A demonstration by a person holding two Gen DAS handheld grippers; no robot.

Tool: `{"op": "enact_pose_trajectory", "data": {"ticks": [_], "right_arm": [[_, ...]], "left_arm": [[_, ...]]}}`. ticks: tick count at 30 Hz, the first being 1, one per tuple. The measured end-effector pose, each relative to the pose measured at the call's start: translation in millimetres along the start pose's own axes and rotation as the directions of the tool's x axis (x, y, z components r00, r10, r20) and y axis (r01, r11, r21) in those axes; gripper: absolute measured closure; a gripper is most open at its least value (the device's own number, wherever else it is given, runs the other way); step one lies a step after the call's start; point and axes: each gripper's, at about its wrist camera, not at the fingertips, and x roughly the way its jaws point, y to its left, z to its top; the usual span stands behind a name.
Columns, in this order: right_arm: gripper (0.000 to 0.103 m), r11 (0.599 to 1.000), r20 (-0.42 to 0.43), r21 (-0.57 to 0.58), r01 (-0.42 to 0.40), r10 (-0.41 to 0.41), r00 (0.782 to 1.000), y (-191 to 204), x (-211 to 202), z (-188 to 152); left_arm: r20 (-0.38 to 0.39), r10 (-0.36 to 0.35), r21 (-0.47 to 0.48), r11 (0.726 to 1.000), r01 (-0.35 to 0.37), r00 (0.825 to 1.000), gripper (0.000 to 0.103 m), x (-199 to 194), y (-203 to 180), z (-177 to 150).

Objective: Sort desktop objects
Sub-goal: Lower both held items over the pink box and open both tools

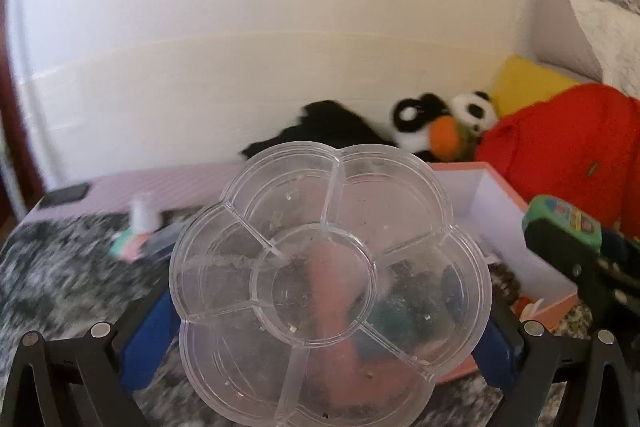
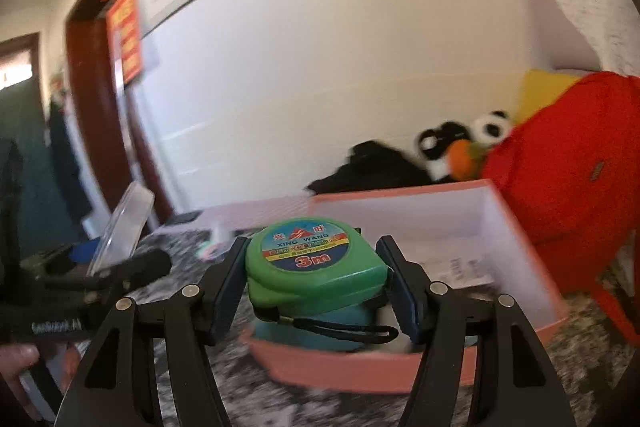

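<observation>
Tape measure [image 2: 316, 267] sits pinched between the right gripper [image 2: 314, 281] pads, which stand fairly wide apart because the green case is broad; it hangs over the near wall of the pink box [image 2: 516, 223], so I judge it is bound for that box. Its black wrist loop dangles below the case. The left gripper [image 1: 332, 315] is closed on a clear flower-shaped tray [image 1: 330, 279], its blue pads at the tray's two sides. The tray is held raised and tilted above the marbled surface [image 1: 60, 267], probably to keep its compartments clear of clutter. A small white bottle [image 1: 142, 215] stands toward the far left corner. Plush toys [image 1: 448, 123] and a red bag [image 1: 568, 139] lie beyond the box.
</observation>
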Motion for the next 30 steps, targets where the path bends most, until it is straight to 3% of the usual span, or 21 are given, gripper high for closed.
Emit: {"op": "enact_pose_trajectory", "data": {"ticks": [4, 10, 12, 13, 16, 22, 30], "right_arm": [[0.036, 0.996, -0.010, 0.037, 0.075, -0.075, 0.997, -43, 20, 14], [0.035, 0.992, -0.082, 0.083, 0.097, -0.091, 0.993, -93, 59, 14], [0.031, 0.988, -0.104, 0.096, 0.119, -0.109, 0.989, -104, 73, 11], [0.023, 0.984, -0.109, 0.101, 0.144, -0.133, 0.985, -108, 77, 10], [0.013, 0.980, -0.109, 0.107, 0.166, -0.155, 0.982, -117, 84, 8], [0.012, 0.981, -0.108, 0.111, 0.160, -0.148, 0.983, -117, 83, 6], [0.012, 0.975, -0.049, 0.129, 0.180, -0.175, 0.983, -110, 52, 6]], "left_arm": [[-0.026, -0.037, 0.056, 0.998, 0.038, 0.999, 0.002, 40, -33, 13], [-0.105, -0.065, 0.080, 0.994, 0.074, 0.992, 0.001, 99, -61, 17], [-0.130, -0.069, 0.074, 0.994, 0.079, 0.989, 0.001, 109, -63, 15], [-0.138, -0.071, 0.070, 0.994, 0.081, 0.988, 0.001, 112, -63, 14], [-0.147, -0.057, 0.073, 0.995, 0.068, 0.987, 0.001, 119, -60, 10], [-0.161, -0.063, 0.036, 0.997, 0.069, 0.985, 0.001, 119, -51, 2], [-0.117, -0.087, 0.068, 0.993, 0.096, 0.989, 0.001, 99, -56, 6]]}}
